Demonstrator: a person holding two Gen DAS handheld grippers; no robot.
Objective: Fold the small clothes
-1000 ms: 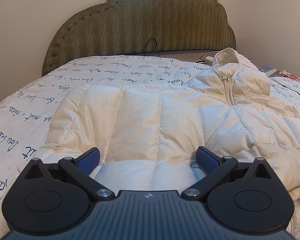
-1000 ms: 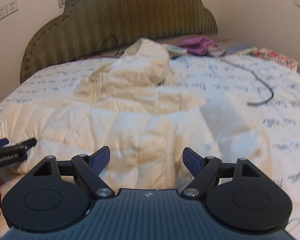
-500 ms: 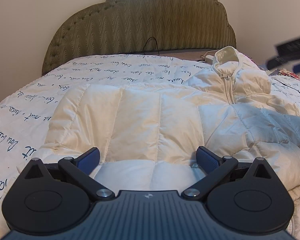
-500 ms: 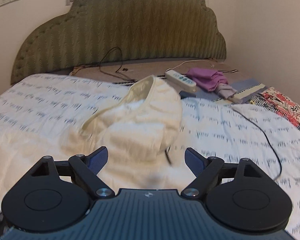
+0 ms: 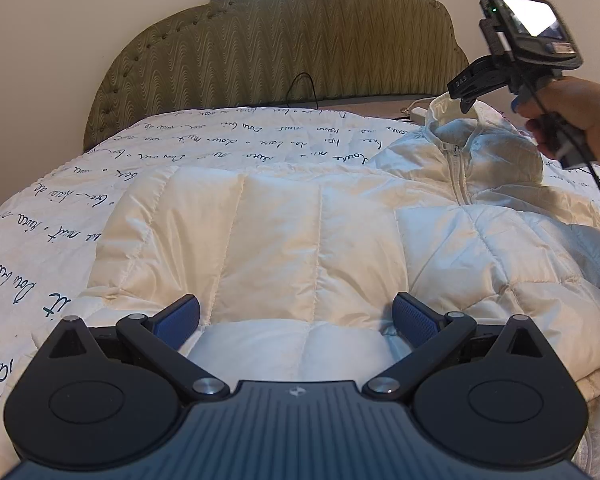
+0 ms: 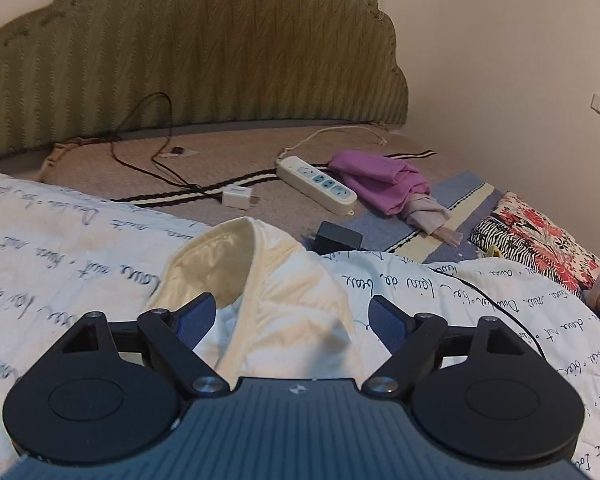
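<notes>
My left tool (image 5: 296, 316) sits with its jaws wide over the near hem of the white puffer jacket (image 5: 316, 232), which lies spread across the bed (image 5: 220, 136). My right tool (image 6: 290, 314) hangs just above the collar (image 6: 220, 256), jaws spread wide, nothing held. Left of the jacket the quilt lies bare (beyond the collar sit a power strip (image 6: 318, 184) and cables).

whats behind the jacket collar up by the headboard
Behind the jacket collar lie a black adapter, a white power strip, a purple cloth and black cables on the brown bedding. Whatever sits directly under the collar is covered.
</notes>
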